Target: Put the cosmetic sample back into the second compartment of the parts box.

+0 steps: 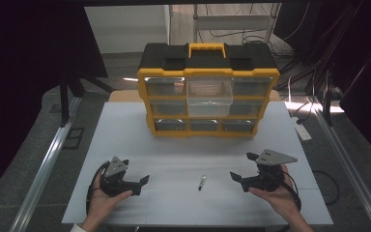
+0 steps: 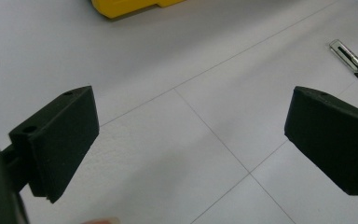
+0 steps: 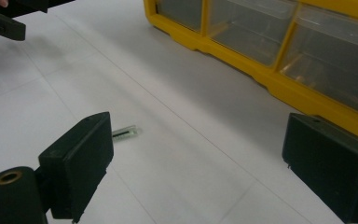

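Two tongs sit low over the white tabletop in the high view: the left tongs near the front left, the right tongs near the front right, each gripped in a hand and pointing inward toward the other. Between them, touching neither, a small pen lies on the tabletop. At the far edge stands a yellow and black drawer box, its top middle drawer pulled out.

In the left gripper view the left tongs stand wide with nothing between them; the pen lies at the upper right, well apart.

In the right gripper view the right tongs also stand wide and hold nothing; the pen pokes out just beside the left jaw, with the drawer box along the upper right.
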Demonstrator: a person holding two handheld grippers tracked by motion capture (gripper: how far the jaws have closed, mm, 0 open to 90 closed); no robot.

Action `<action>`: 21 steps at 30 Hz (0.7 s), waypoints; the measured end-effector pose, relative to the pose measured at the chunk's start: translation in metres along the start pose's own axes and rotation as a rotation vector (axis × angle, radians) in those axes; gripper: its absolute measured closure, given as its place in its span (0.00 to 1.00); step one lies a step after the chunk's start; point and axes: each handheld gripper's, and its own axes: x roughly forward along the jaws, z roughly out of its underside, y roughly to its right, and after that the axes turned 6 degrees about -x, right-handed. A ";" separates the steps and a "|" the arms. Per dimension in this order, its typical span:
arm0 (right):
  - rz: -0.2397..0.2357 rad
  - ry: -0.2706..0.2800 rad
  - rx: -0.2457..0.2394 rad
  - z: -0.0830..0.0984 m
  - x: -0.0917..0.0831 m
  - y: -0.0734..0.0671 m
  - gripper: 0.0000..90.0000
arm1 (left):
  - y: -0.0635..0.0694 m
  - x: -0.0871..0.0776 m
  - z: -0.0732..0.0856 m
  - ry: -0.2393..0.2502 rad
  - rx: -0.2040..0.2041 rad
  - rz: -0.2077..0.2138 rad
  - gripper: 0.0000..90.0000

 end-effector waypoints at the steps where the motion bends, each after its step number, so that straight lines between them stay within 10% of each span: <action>1: -0.005 -0.001 -0.006 -0.002 0.001 -0.001 0.10 | 0.000 0.000 0.000 0.002 0.000 0.000 0.04; 21: -0.089 -0.100 -0.083 -0.026 0.040 -0.021 0.09 | 0.002 -0.001 0.001 -0.001 0.004 0.007 0.04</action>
